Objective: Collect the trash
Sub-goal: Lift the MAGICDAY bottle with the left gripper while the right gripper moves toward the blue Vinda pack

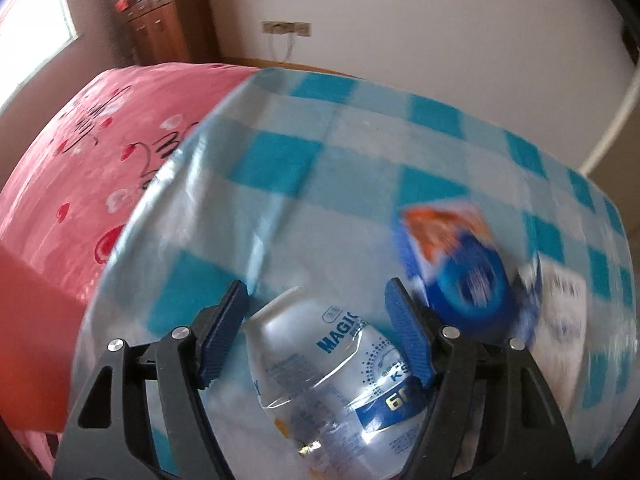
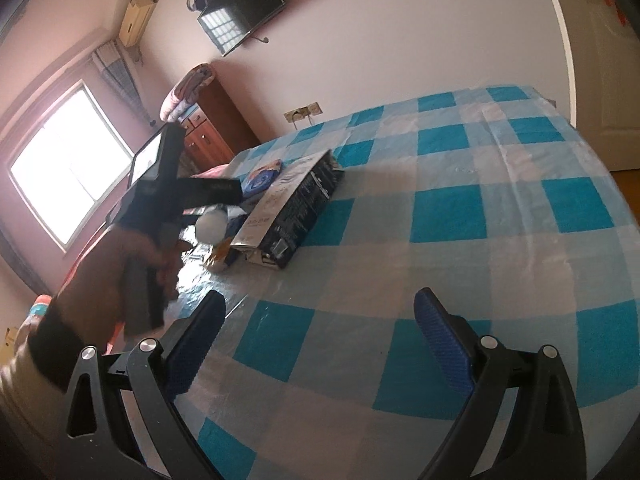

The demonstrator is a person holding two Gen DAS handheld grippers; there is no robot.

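Crowding bottle [image 1: 328, 384]: blue packet [image 1: 460, 268], dark carton [image 2: 296, 212].

You have one clear plastic bottle [image 1: 320, 380] lying on the blue checked cloth [image 1: 280, 168]. Just right of the bottle you have one blue and orange packet [image 1: 456, 264], and one white packet [image 1: 560, 304] beyond that. Across the bottle from you lies one dark carton [image 2: 296, 212]. That makes four pieces of trash on one cloth.
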